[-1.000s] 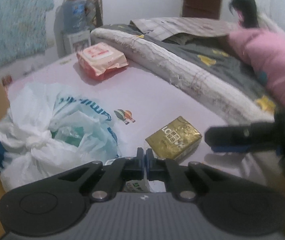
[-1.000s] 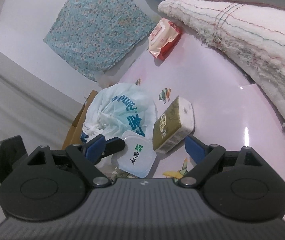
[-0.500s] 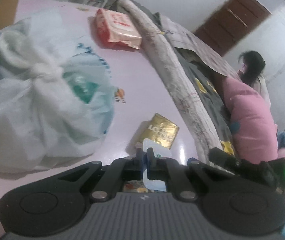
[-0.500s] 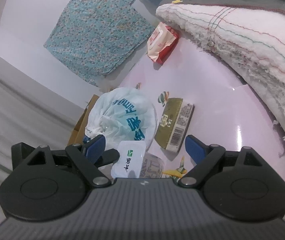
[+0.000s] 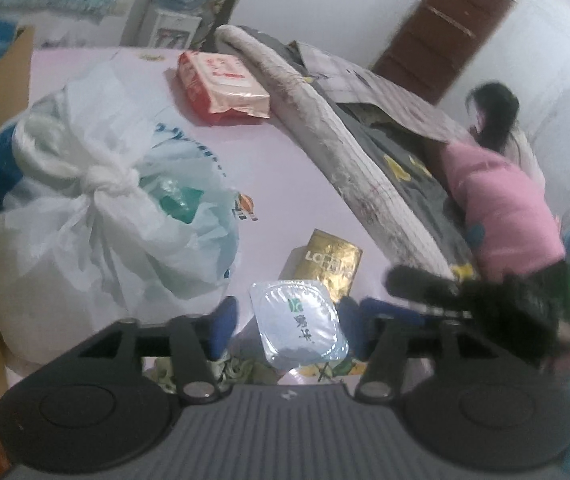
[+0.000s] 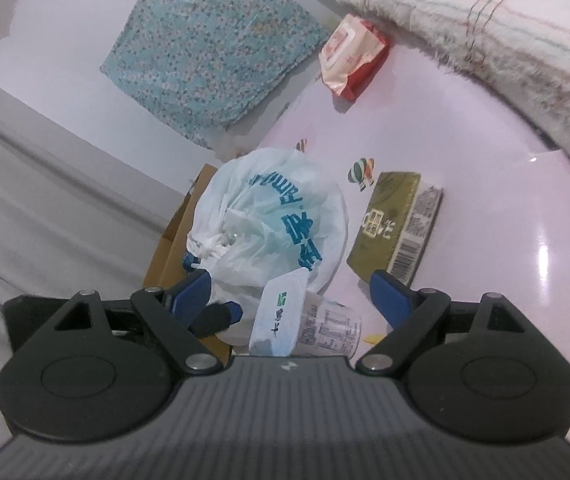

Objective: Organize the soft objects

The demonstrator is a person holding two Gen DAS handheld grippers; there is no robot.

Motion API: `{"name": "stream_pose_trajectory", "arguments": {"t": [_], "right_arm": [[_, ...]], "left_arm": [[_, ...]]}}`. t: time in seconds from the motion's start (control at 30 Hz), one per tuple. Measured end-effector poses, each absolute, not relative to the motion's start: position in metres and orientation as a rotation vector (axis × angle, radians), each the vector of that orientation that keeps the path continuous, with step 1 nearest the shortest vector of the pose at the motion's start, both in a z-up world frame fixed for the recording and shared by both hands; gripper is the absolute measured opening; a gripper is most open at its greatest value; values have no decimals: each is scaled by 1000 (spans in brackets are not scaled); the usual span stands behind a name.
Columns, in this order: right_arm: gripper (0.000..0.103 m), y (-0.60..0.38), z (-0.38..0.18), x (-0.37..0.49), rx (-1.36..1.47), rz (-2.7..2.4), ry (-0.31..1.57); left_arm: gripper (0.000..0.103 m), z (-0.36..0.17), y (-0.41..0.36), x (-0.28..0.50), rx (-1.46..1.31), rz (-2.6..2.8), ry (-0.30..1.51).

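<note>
Left wrist view: shows a small sealed cup (image 5: pixel 297 320) tipped on its side on the pink sheet (image 5: pixel 285 168), just beside the knotted white bag (image 5: pixel 97 208). Shows a gold pack (image 5: pixel 329 264) too, a bit farther from the bag than the cup.

To do this step well: keep the left gripper (image 5: pixel 287 320) low and straight, get one blue finger on each side of the cup, then squeeze slowly. Go easy, since the thin cup walls will likely bend and the lid could pop. Mind the bag's loose plastic, so none gets pinched too.

Left gripper: jaws just been opening, now partly apart, cup between them, fingers not clearly pressing it, so not holding yet.

Right gripper (image 6: pixel 289 292): spread wide, holding nothing, near the bag, with the cup low between its fingers.
</note>
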State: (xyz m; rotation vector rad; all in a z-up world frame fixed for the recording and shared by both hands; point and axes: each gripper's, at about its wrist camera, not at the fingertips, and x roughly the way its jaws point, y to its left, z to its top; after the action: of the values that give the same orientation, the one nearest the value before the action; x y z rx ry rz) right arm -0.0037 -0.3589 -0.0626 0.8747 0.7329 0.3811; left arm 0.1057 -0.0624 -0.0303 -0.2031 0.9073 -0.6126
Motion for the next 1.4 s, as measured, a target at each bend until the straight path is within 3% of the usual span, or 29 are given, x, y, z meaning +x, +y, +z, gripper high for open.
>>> {"name": "stream_pose_trajectory", "arguments": {"t": [0.1, 0.27, 0.47, 0.6, 0.73, 1.0, 1.4], "right_arm": [[82, -353, -65, 4, 871, 381, 761], [65, -346, -73, 18, 876, 384, 813], [52, -337, -84, 30, 882, 401, 860], [42, -335, -87, 31, 882, 406, 861], [32, -336, -86, 30, 877, 400, 848], [32, -336, -72, 22, 860, 409, 819], [32, -330, -15, 3, 769, 439, 738]], "left_arm": [[79, -27, -76, 93, -66, -626, 879], [79, -37, -107, 77, 172, -607, 848], [72, -53, -128, 77, 278, -579, 863], [60, -59, -135, 80, 311, -554, 843], [57, -59, -135, 80, 309, -528, 819], [51, -43, -131, 71, 269, -551, 764], [51, -3, -118, 48, 219, -556, 651]]}}
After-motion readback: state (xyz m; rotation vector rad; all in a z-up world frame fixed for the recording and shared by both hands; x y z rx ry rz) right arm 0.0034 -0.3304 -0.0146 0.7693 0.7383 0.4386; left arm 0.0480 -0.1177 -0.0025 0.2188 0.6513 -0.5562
